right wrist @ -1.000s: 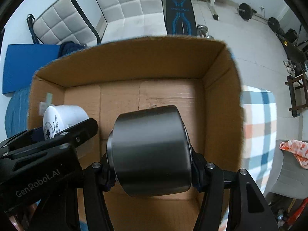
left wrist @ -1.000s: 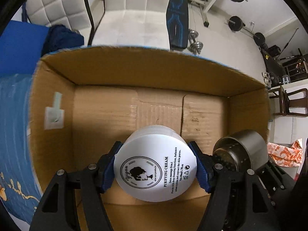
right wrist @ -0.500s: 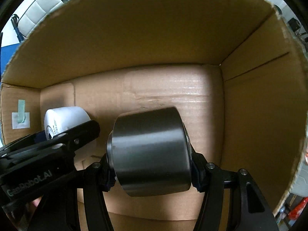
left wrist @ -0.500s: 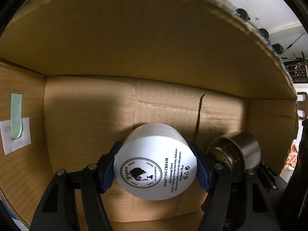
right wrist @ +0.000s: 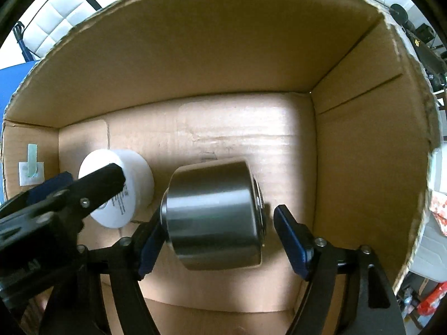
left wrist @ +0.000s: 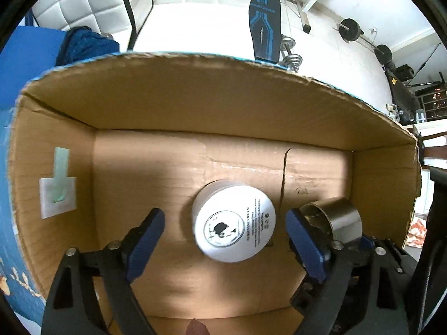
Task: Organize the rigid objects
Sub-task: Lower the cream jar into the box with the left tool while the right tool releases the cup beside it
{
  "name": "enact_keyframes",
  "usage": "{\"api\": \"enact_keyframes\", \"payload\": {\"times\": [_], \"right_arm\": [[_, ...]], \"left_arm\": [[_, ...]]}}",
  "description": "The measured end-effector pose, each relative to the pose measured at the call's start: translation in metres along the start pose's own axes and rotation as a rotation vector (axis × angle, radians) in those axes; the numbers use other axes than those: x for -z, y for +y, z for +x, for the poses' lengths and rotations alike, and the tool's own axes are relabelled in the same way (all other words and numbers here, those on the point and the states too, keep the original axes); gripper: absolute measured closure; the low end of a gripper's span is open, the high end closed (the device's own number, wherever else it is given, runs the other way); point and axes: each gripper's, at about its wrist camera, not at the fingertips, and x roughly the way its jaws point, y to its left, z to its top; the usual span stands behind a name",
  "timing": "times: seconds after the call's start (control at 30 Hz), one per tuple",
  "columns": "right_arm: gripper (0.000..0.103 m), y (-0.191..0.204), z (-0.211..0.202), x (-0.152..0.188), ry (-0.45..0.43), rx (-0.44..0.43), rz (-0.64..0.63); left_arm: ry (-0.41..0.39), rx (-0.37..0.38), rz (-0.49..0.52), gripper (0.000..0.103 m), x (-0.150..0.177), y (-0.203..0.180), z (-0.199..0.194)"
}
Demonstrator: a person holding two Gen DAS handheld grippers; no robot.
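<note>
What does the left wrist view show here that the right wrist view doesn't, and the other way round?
Only the left wrist view shows the printed top of the white cream jar whole, between the open left gripper, plus the weight bench beyond the cardboard box. Only the right wrist view shows the steel cylinder side-on between the open right gripper, and the box's right wall. Both show jar, cylinder, box floor and taped label.

The left tongs [left wrist: 225, 240] fill the lower part of the left wrist view, jaws spread wide, blue pads [left wrist: 145, 240] well apart and gripping nothing. The right tongs [right wrist: 220, 240] sit low in the right wrist view, also parted. The left tongs' black arm crosses the lower left of that view.
</note>
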Motion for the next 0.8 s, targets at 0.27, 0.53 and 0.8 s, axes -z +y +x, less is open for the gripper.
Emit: {"api": "enact_keyframes", "payload": {"times": [0.27, 0.53, 0.8], "right_arm": [[0.009, 0.0, -0.02, 0.015, -0.024, -0.002, -0.012], [0.0, -0.003, -0.05, 0.057, -0.091, 0.035, -0.006], [0.0, 0.018, -0.07, 0.09, -0.126, 0.041, -0.017]], "left_arm": [[-0.06, -0.041, -0.027, 0.003, 0.03, 0.015, -0.02], [-0.115, -0.073, -0.037, 0.003, 0.055, 0.025, -0.028], [-0.175, -0.1, -0.032, 0.003, 0.102, 0.033, -0.051]]}}
